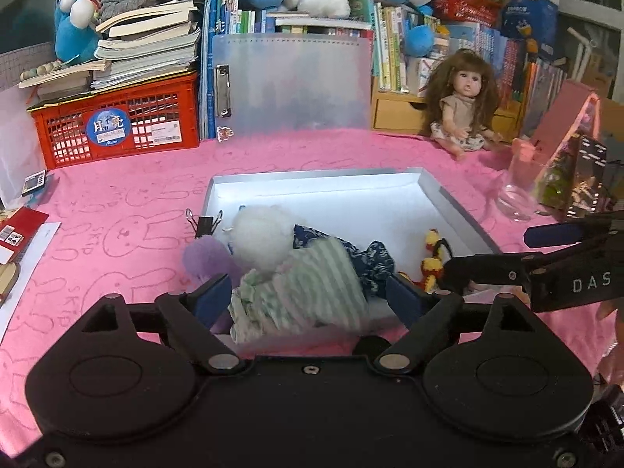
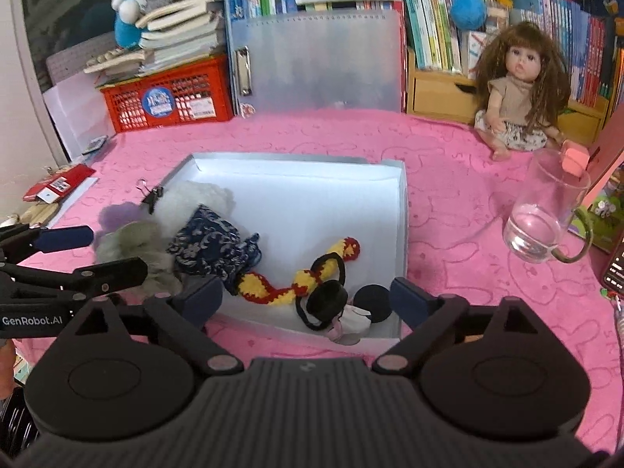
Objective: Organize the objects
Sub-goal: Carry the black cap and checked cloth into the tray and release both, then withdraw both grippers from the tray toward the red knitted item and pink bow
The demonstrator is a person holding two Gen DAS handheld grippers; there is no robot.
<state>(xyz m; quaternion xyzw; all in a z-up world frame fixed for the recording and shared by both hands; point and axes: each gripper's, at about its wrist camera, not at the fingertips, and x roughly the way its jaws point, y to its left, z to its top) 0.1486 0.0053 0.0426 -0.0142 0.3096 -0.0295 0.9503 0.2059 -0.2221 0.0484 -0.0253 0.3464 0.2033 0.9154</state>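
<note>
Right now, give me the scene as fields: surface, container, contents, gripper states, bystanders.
surface: pink cloth
container: shallow white box, open top
contents: white plush, blue patterned pouch, red-yellow knitted cord, black hair tie
left gripper: open, striped cloth between the fingers, grip unclear
right gripper: open, over the box's near edge
bystanders: doll, glass mug, binder clip

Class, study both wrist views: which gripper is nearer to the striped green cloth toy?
Left. The left gripper has its fingers on either side of the striped green cloth toy; the right gripper sits open over the white box, farther right.
</note>
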